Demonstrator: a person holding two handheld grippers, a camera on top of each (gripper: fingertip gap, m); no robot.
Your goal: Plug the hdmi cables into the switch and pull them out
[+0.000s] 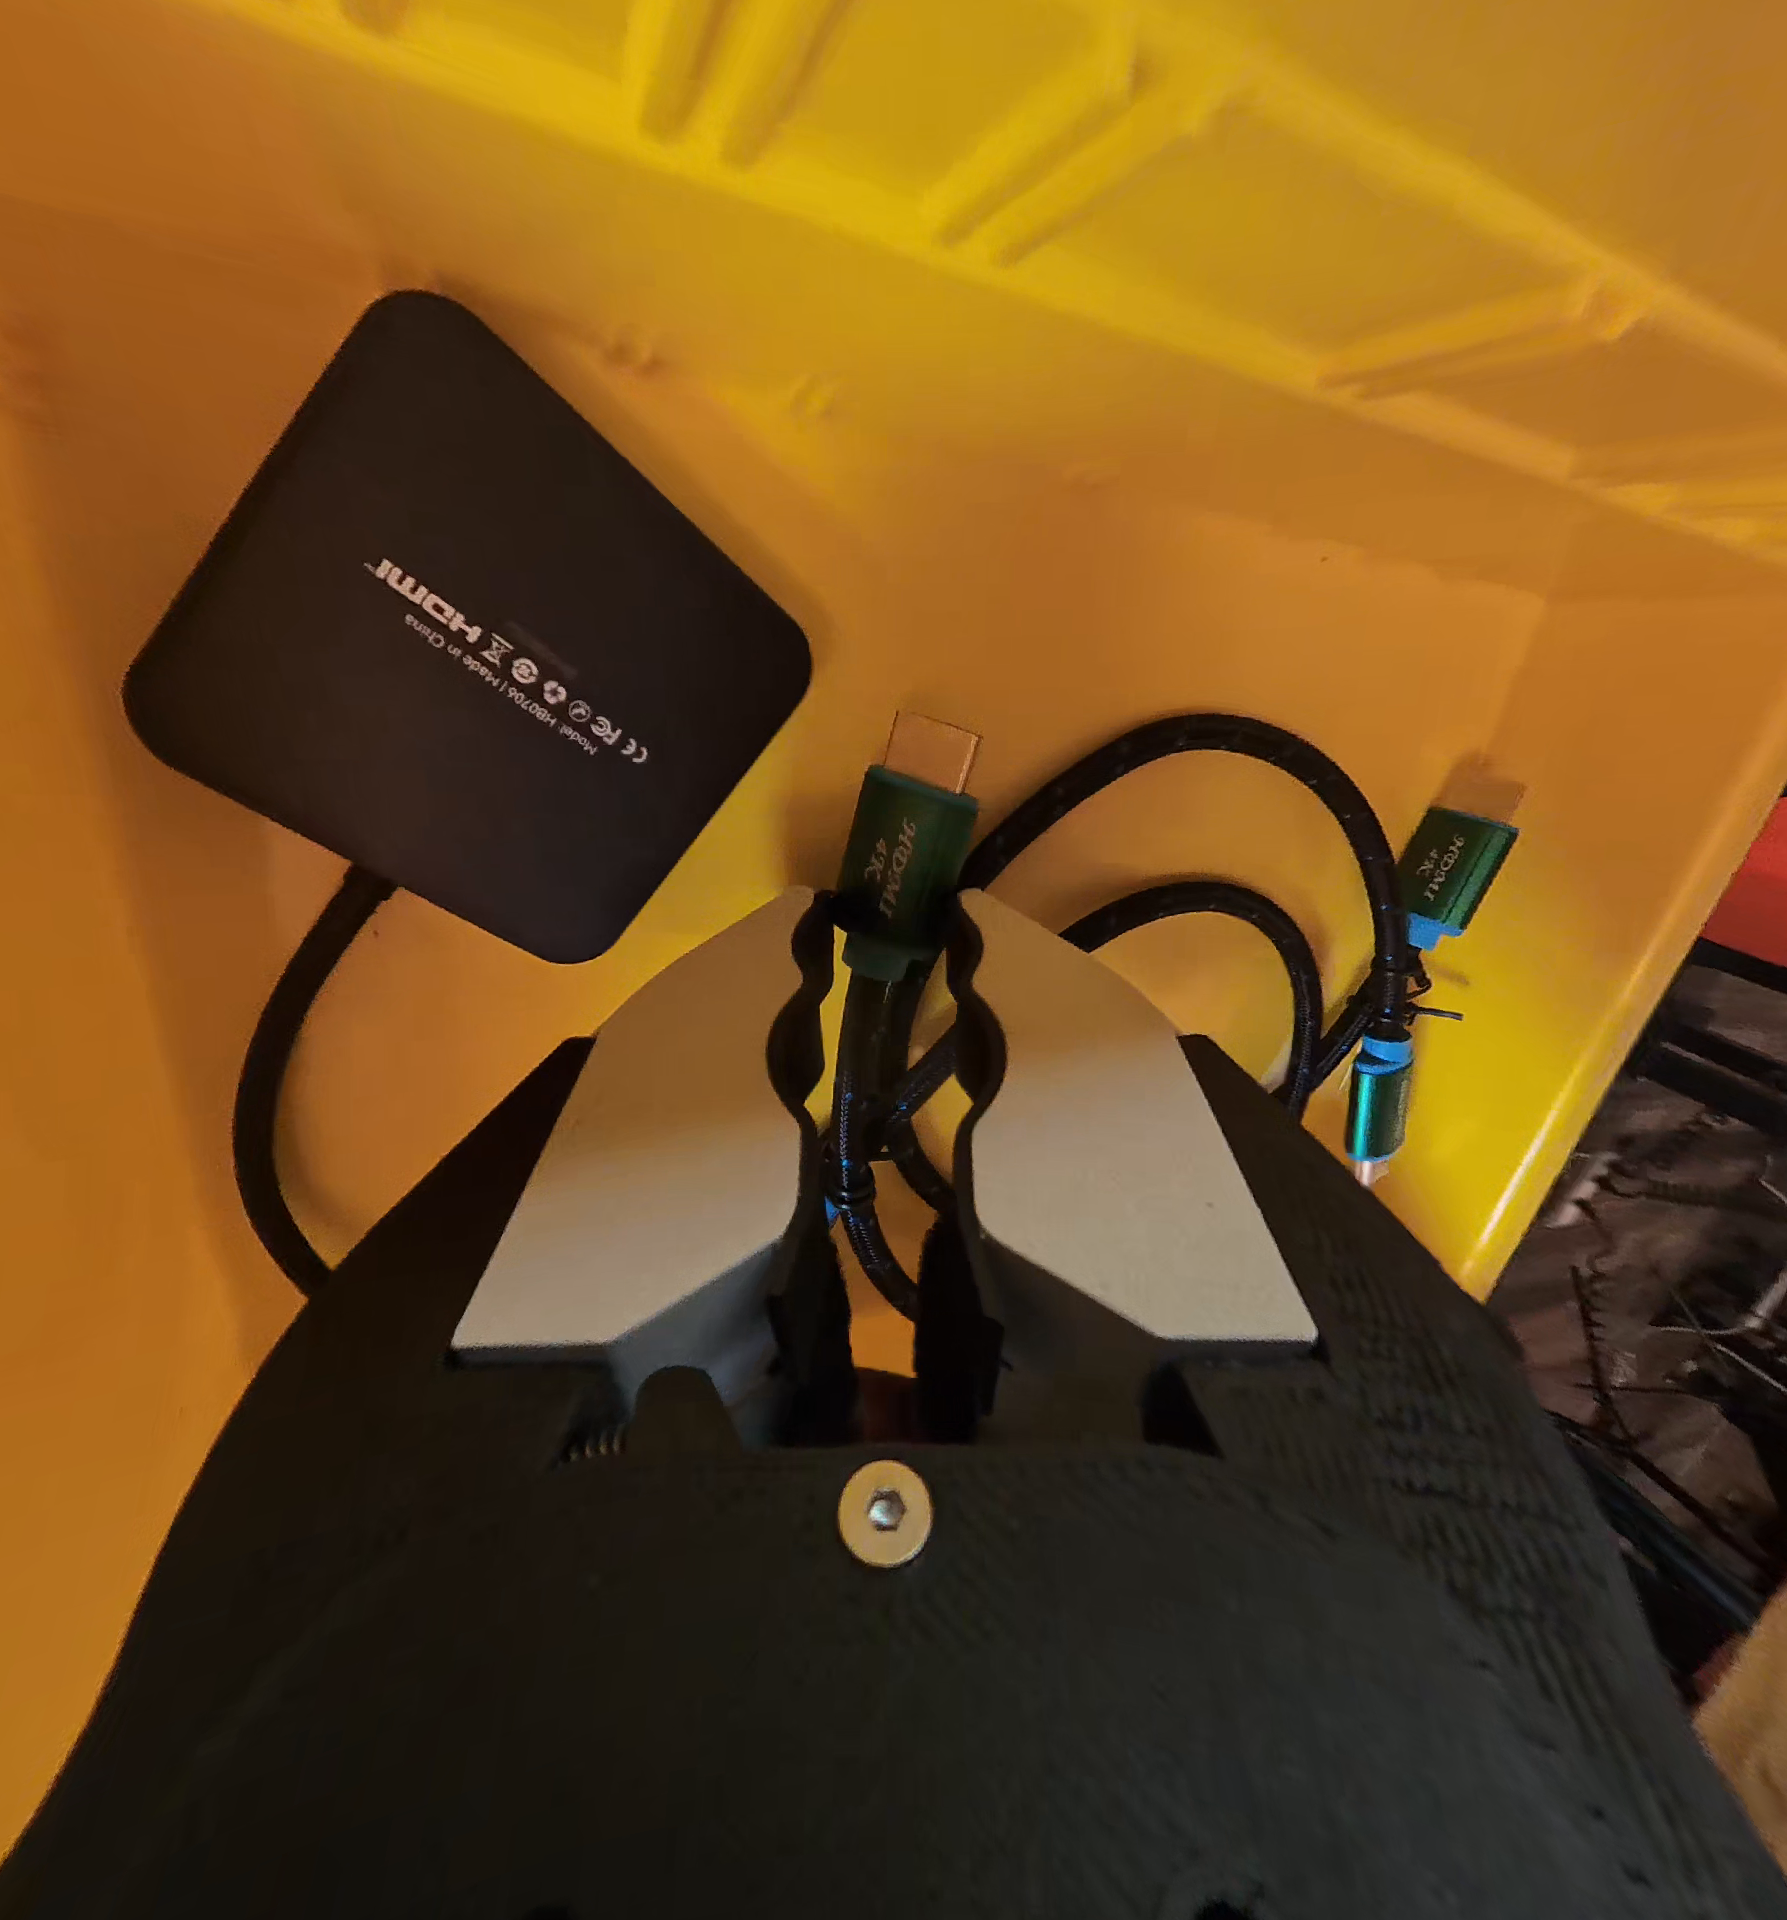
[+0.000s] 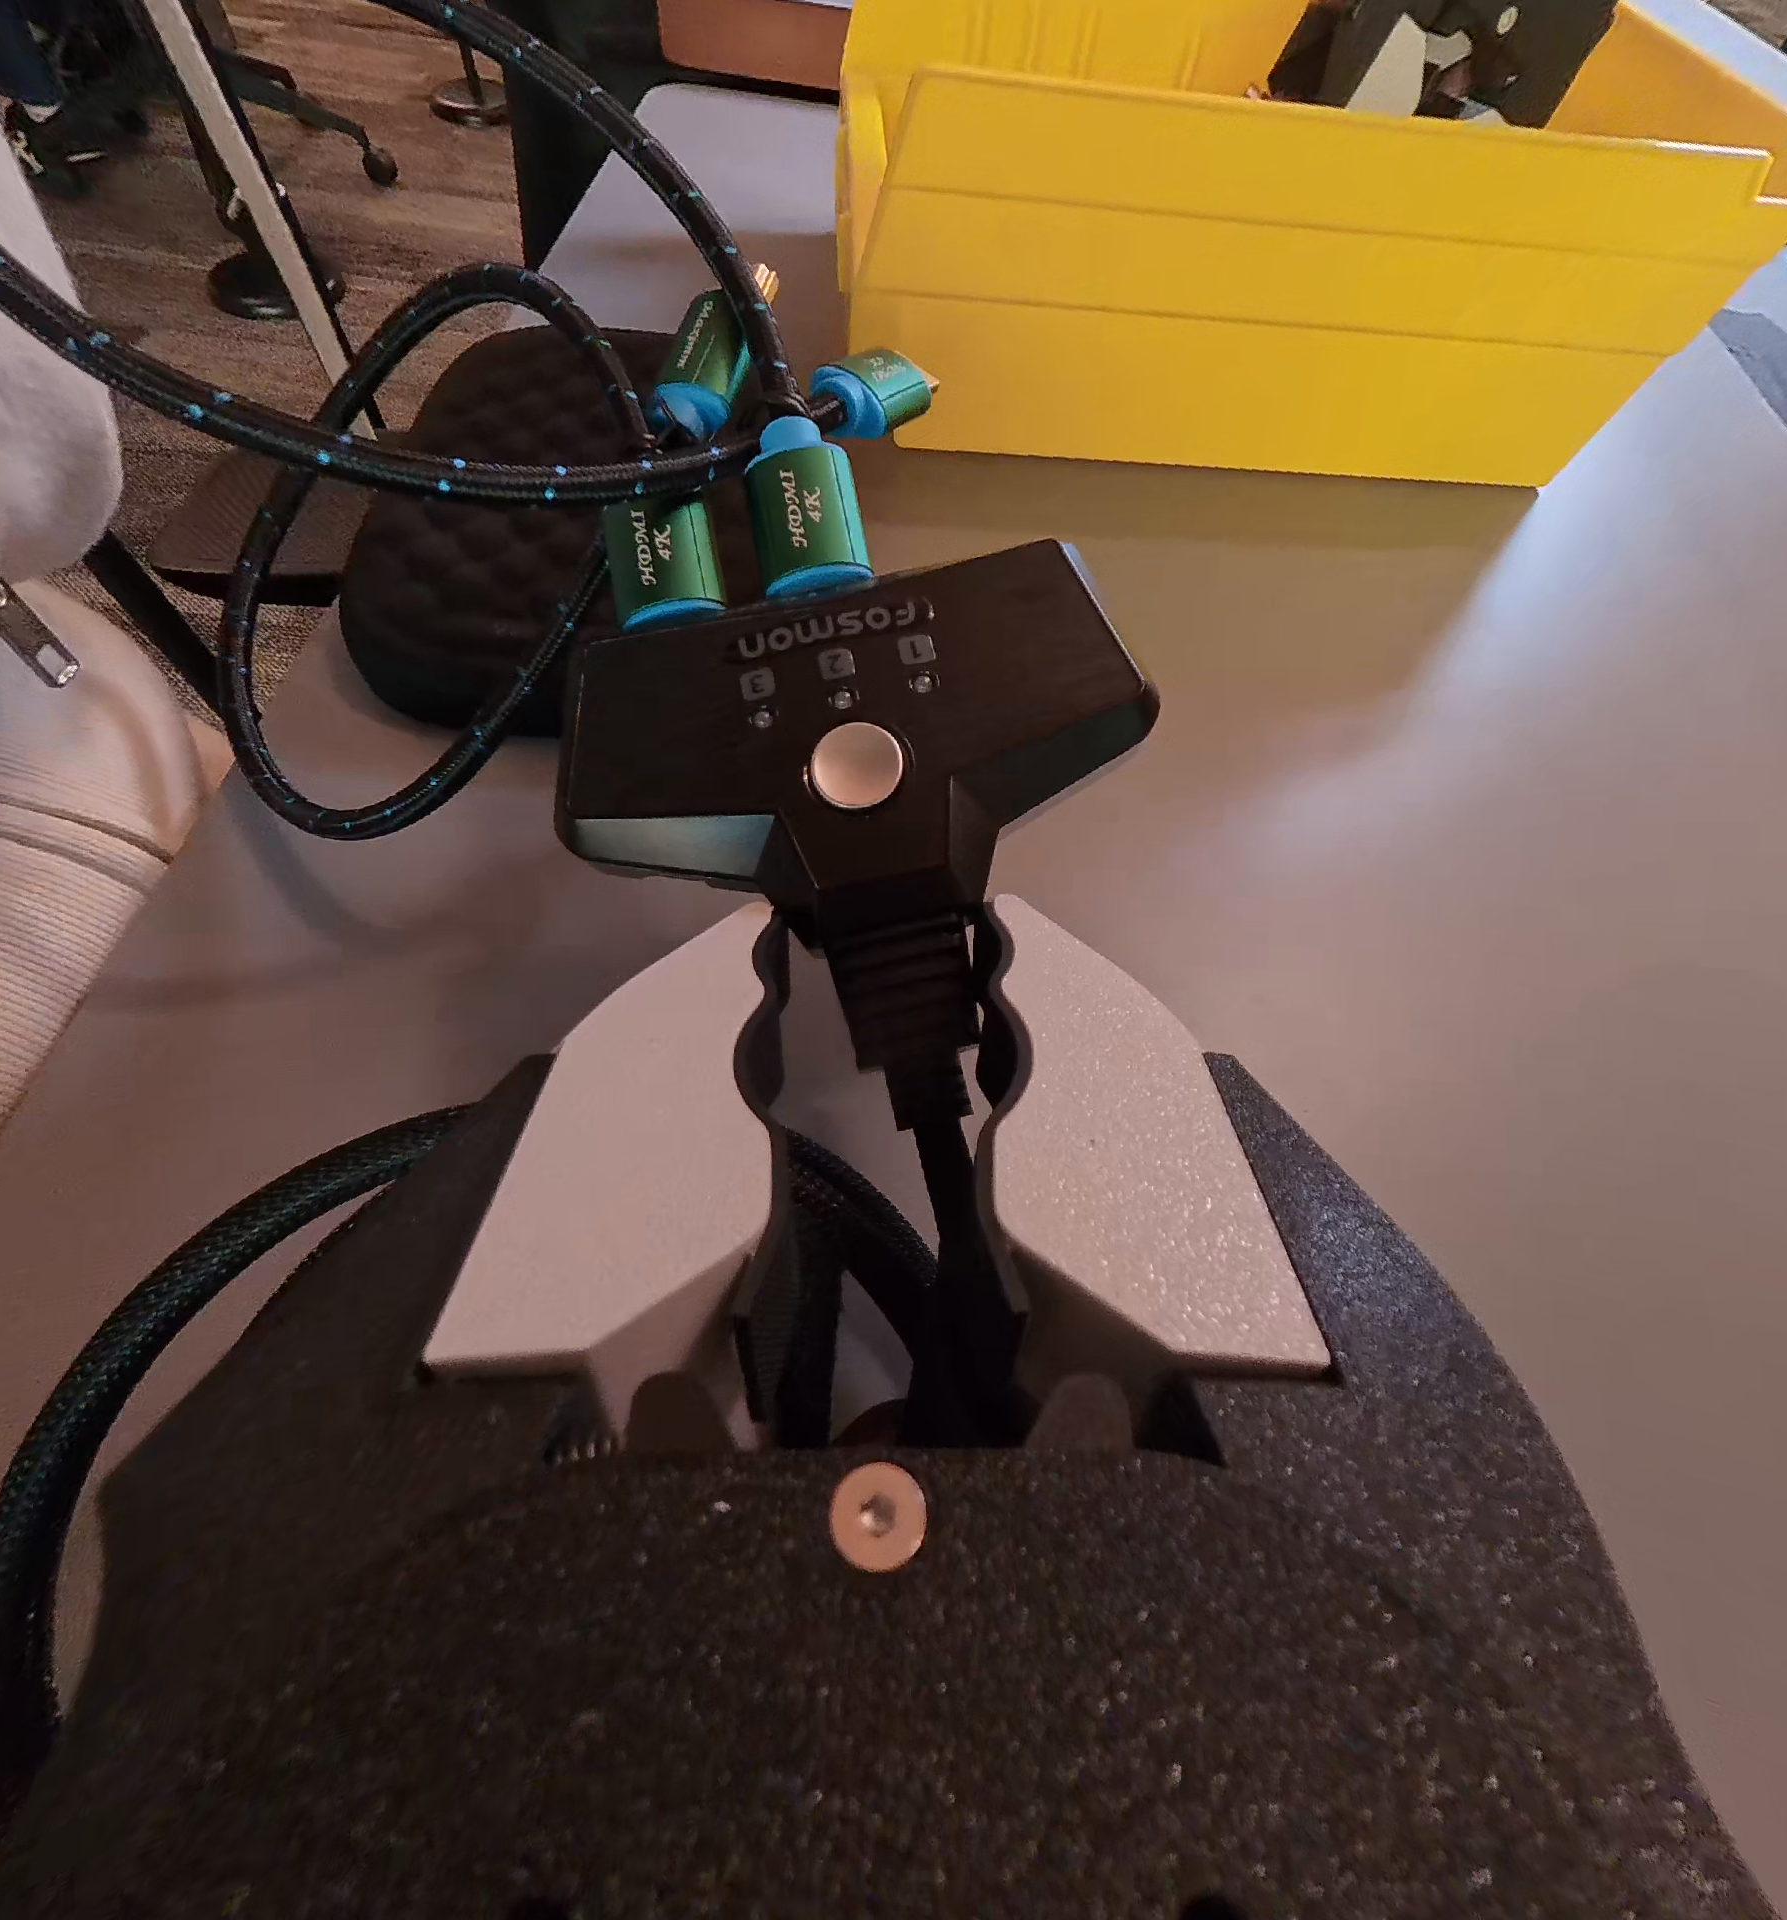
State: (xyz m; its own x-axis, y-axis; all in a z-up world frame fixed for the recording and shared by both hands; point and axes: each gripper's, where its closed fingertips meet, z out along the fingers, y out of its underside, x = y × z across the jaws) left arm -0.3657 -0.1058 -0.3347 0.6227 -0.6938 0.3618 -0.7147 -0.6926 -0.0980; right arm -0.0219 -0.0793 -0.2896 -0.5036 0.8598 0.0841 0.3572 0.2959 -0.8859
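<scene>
In the right wrist view my right gripper [image 2: 884,925] is shut on the ribbed cable neck of the black switch [image 2: 858,717] and holds it over the grey table [image 2: 1440,883]. Two green HDMI plugs [image 2: 660,566] [image 2: 811,525] sit in its far ports. Two more green plugs [image 2: 707,348] [image 2: 878,379] hang loose behind them. In the left wrist view my left gripper [image 1: 894,914] is inside the yellow bin [image 1: 1128,520], shut on a green HDMI plug [image 1: 899,862] with its gold tip pointing away. Two other green plugs [image 1: 1455,873] [image 1: 1382,1112] lie to the right on black braided cable [image 1: 1284,769].
A black square box [image 1: 463,623] with a cable lies face down on the bin floor, left of the left gripper. The yellow bin [image 2: 1232,312] stands at the back of the table. A person's light sleeve [image 2: 6,675] and a black quilted pad [image 2: 473,540] are at the left.
</scene>
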